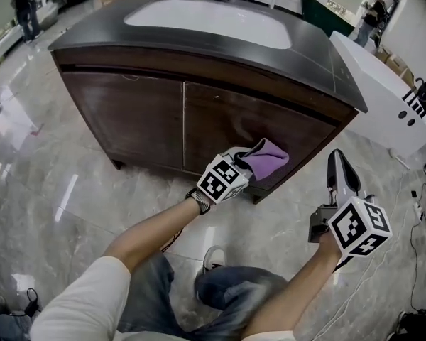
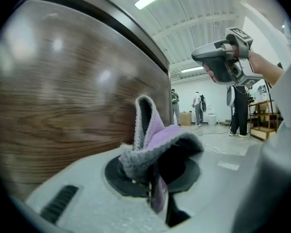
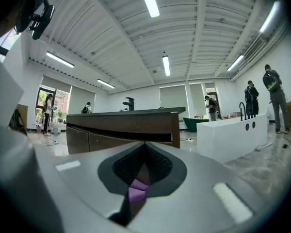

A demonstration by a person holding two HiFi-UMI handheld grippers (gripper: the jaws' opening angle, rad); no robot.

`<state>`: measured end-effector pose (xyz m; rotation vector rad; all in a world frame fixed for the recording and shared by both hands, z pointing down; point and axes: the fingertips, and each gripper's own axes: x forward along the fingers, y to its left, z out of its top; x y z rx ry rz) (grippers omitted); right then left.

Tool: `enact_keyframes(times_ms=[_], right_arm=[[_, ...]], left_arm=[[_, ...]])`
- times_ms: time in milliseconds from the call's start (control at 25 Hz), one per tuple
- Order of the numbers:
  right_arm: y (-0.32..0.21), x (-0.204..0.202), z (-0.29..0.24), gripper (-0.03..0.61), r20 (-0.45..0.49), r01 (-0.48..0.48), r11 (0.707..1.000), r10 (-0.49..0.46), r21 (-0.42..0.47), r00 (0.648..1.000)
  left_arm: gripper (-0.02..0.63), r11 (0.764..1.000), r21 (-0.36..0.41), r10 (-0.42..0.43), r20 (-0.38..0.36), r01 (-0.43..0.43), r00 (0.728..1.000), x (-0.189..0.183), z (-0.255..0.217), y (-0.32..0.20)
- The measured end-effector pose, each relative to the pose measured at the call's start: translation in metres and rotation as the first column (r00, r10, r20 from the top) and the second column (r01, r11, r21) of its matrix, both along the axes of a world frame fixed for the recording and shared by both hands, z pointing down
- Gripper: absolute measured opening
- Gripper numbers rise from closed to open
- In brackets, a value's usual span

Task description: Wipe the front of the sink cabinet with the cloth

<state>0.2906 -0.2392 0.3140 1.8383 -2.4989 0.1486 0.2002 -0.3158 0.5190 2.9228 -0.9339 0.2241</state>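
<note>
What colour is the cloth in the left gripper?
Purple cloth, grey on its other face; left gripper view shows it best.

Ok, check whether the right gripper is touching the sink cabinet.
Apart. In the head view the right gripper hangs over the floor, clear of the sink cabinet; the right gripper view shows the cabinet well beyond the shut jaws.

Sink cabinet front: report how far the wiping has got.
Done: the cloth is clamped in the left gripper. In hand: it is at the lower part of the right door. Left: no wiped area can be told apart, so count the left door and the rest of the front as open. The right gripper hangs aside, jaws together.
</note>
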Motion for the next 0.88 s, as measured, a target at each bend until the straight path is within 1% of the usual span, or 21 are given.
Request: enact_keyframes(times_ms=[80, 200, 320, 440, 680, 760, 880], right_arm=[[-0.007, -0.015, 0.002, 0.008, -0.011, 0.039, 0.999, -0.039, -0.006, 0.999], [-0.011, -0.043, 0.005, 0.008, -0.064, 0.1, 0.995, -0.101, -0.027, 0.993], [-0.015, -0.079, 0.007, 0.008, -0.083, 0.189, 0.981, -0.192, -0.045, 0.978], [-0.021, -0.111, 0.012, 0.008, -0.076, 0.267, 0.961, -0.272, -0.065, 0.959], [-0.03, -0.157, 0.007, 0.008, -0.028, 0.349, 0.936, -0.351, -0.048, 0.936], [-0.033, -0.173, 0.007, 0.008, -0.021, 0.375, 0.926, -0.376, -0.048, 0.926], [-0.038, -0.2, 0.005, 0.008, -0.003, 0.415, 0.909, -0.416, -0.042, 0.909]], left_arm=[[0.043, 0.999, -0.003, -0.033, 0.002, 0.033, 0.999, -0.019, 0.003, -0.001], [0.043, 0.997, -0.005, -0.074, 0.011, 0.074, 0.997, -0.047, 0.008, -0.002], [0.043, 0.993, -0.01, -0.121, 0.007, 0.121, 0.993, -0.077, 0.009, -0.004], [0.043, 0.986, 0.0, -0.169, 0.018, 0.169, 0.985, -0.107, 0.009, -0.006], [0.043, 0.967, 0.022, -0.256, 0.023, 0.255, 0.966, -0.166, 0.005, -0.004], [0.043, 0.956, 0.029, -0.292, 0.021, 0.291, 0.956, -0.191, 0.002, -0.004], [0.043, 0.934, 0.04, -0.355, 0.015, 0.354, 0.935, -0.229, -0.001, -0.004]])
